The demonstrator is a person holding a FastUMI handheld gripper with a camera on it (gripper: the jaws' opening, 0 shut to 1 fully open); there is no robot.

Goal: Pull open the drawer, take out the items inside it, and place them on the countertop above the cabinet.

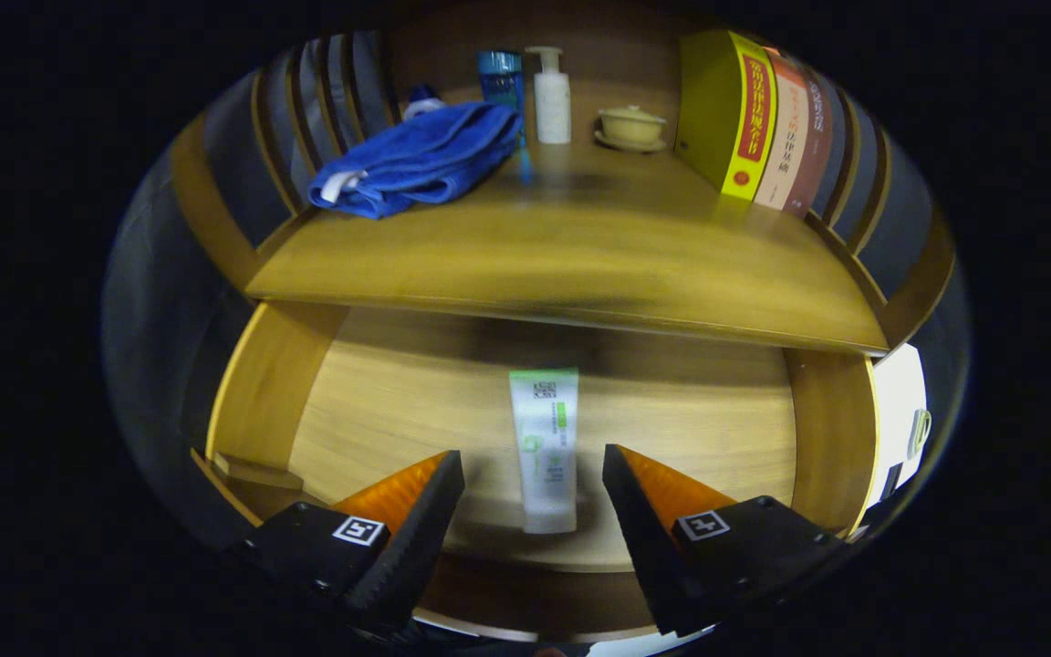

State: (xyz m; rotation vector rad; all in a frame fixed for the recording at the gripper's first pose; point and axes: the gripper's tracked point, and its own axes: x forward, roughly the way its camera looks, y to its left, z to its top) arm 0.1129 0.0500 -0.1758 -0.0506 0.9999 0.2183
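Note:
The wooden drawer [379, 401] stands pulled open below the countertop [562, 246]. A white tube with green print [546, 447] lies flat on the drawer floor, its cap end toward me. My gripper [533, 465] is open and hovers over the drawer, one finger on each side of the tube's near half, neither touching it.
On the countertop lie a folded blue towel [421, 157] at the left, a blue bottle [500, 78] and a white pump bottle [551, 96] at the back, a small lidded cup on a saucer [631, 128], and upright books [754, 123] at the right. Slatted side rails [325, 100] border the counter.

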